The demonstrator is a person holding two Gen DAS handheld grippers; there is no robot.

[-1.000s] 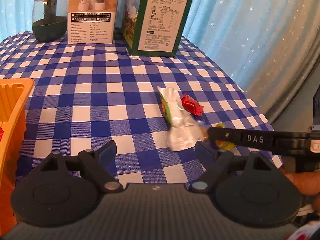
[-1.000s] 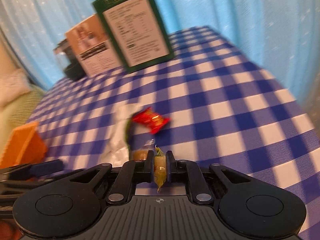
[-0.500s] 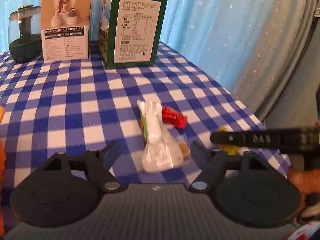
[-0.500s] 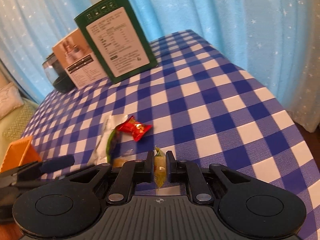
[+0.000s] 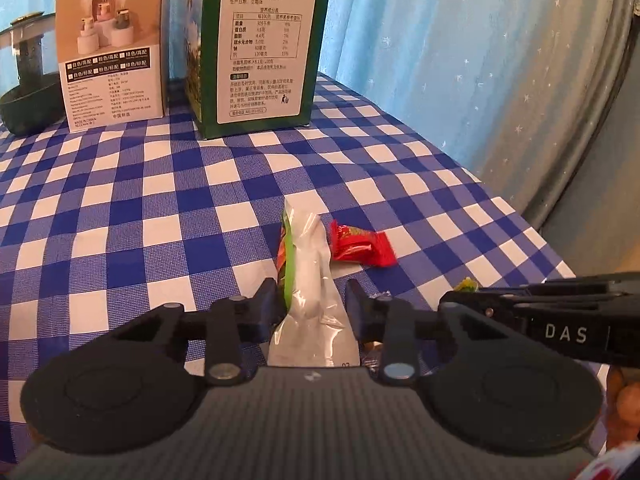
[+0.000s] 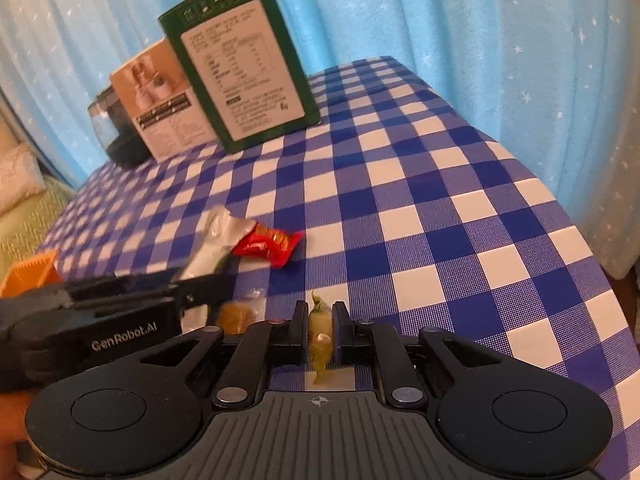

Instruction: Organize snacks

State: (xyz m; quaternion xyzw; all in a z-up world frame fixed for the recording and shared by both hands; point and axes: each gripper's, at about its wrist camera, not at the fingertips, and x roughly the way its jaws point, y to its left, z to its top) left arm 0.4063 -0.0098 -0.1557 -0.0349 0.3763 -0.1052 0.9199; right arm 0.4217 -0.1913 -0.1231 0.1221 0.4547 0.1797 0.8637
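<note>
My left gripper (image 5: 312,304) straddles a white and green snack packet (image 5: 308,280) on the checked tablecloth; its jaws are narrowed, close on either side, with a small gap showing. A red snack packet (image 5: 360,244) lies just right of it, also in the right wrist view (image 6: 268,244). My right gripper (image 6: 320,320) is shut on a small yellow-green candy (image 6: 320,332) and holds it just above the table. A brown candy (image 6: 234,314) lies beside the left gripper's tip (image 6: 200,284). The white packet (image 6: 212,240) is partly hidden there.
A green carton (image 5: 260,44), a beige product box (image 5: 112,52) and a dark green appliance (image 5: 28,92) stand at the back of the table. An orange basket (image 6: 32,272) shows at the left. The table edge (image 5: 540,232) drops off on the right.
My left gripper moved forward and right over the white packet and its jaws narrowed around it. My right gripper kept hold of the yellow-green candy and shifted slightly.
</note>
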